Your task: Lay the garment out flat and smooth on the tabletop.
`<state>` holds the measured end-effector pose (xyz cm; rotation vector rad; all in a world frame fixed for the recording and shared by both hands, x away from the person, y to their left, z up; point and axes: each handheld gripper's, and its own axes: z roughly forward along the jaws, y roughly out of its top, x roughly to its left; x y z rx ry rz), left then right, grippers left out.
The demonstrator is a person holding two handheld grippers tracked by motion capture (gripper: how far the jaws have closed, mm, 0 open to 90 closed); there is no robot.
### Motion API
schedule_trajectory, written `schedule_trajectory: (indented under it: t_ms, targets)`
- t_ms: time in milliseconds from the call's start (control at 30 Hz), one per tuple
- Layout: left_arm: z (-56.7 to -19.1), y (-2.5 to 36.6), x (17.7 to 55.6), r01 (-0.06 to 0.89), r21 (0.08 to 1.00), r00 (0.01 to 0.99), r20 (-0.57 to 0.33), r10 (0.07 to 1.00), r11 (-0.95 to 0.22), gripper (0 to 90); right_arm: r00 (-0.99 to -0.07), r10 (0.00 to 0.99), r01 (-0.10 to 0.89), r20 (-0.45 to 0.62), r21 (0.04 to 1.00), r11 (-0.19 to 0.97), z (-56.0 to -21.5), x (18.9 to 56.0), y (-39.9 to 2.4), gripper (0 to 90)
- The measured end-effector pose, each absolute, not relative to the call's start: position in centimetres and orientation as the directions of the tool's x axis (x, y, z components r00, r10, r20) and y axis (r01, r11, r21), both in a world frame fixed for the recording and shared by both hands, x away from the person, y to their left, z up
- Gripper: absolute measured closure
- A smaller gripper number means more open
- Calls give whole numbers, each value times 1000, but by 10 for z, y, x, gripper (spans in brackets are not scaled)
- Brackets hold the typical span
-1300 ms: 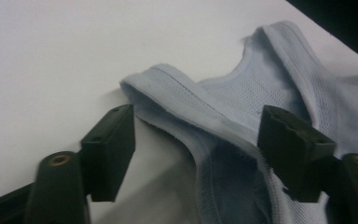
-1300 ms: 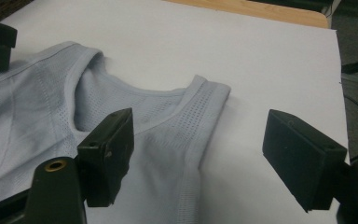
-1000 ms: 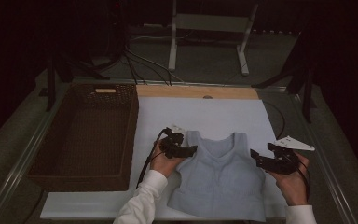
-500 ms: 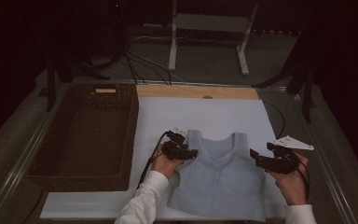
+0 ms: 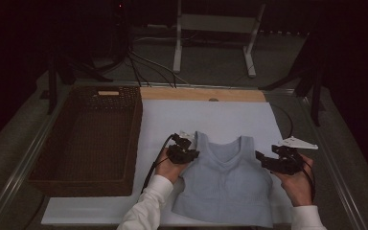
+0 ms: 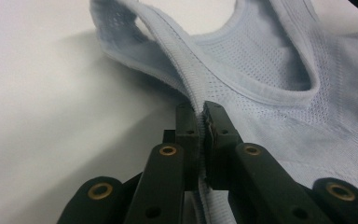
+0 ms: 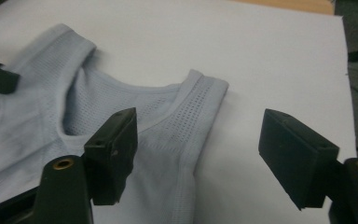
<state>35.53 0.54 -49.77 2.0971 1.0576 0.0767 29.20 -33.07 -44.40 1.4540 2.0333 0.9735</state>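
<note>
Basket: a dark woven basket point(image 5: 84, 139) stood at the left of the table, its right wall along the edge of the white sheet point(image 5: 220, 115).
Left gripper: the left gripper point(image 5: 188, 154) sat at the left armhole of the pale blue tank top point(image 5: 227, 184); its jaws had just been closing and were clamped on the ribbed edge of the left shoulder strap point(image 6: 168, 42).
Left gripper view: it showed what the high view could not, the hem pinched flat between the two black jaws and the strap raised off the sheet above them.
Tank top: it lay flat on the white sheet, neck away from the person, between the two grippers.
Right gripper: the right gripper point(image 5: 264, 160) was beside the top's right armhole, jaws apart and gripping nothing; they had just been closing a little.
Right gripper view: it showed the right shoulder strap point(image 7: 200, 105) lying flat between the spread jaws, untouched, with bare sheet under the right jaw.
</note>
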Motion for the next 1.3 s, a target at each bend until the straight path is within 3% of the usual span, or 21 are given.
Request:
schedule_trajectory:
  t_ms: [500,967,1300]
  targets:
    - [-490,17,356,656,669,642,-250,725,-350,870,-331,941,697,70,690,194,-469,319,-320,412]
    - [-486,23,357,656,685,624,-255,739,-317,870,-340,936,741,97,640,203,-488,336,-306,420]
    - [-478,24,362,650,701,611,-254,750,-292,870,-352,929,729,112,656,197,-482,327,-308,386]
